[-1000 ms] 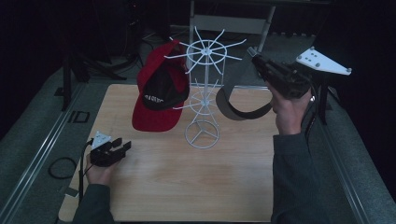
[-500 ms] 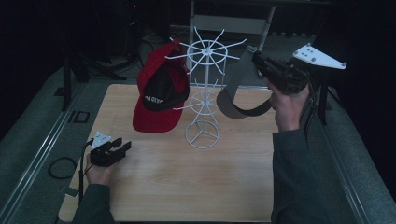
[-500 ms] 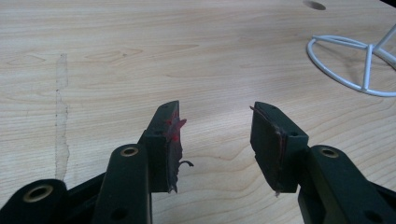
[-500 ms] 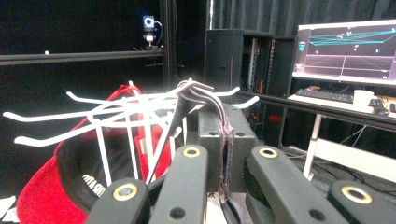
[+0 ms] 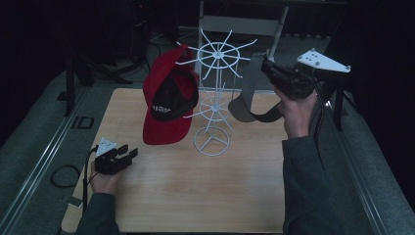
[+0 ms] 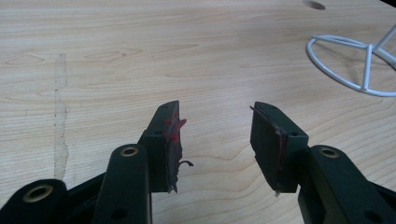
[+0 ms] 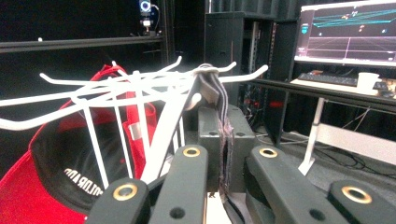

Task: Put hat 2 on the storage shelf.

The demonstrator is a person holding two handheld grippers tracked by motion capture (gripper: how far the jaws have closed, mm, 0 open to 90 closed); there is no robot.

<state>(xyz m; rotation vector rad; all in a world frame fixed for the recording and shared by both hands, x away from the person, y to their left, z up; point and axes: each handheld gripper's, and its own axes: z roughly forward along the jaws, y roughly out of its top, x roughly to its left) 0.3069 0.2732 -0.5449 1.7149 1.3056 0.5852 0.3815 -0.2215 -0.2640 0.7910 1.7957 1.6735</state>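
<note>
High view: left gripper (image 5: 128, 155) idles near the surface (image 5: 195, 186) edge, jaws wide and empty, while the right gripper (image 5: 269, 68), jaws clamped on the grey cap (image 5: 247, 98), has lifted it up to the white rack's (image 5: 215, 54) top hooks, so hanging looks next.

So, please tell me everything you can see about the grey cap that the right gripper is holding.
The grey cap is dark grey and looks like fabric, with a curved brim hanging lowest. It hangs in the air beside the white wire rack, above the wooden table. The right gripper is shut on its upper edge; in the right gripper view the pinched fabric reaches a rack hook tip. Whether it is hooked yet, I cannot tell.
</note>
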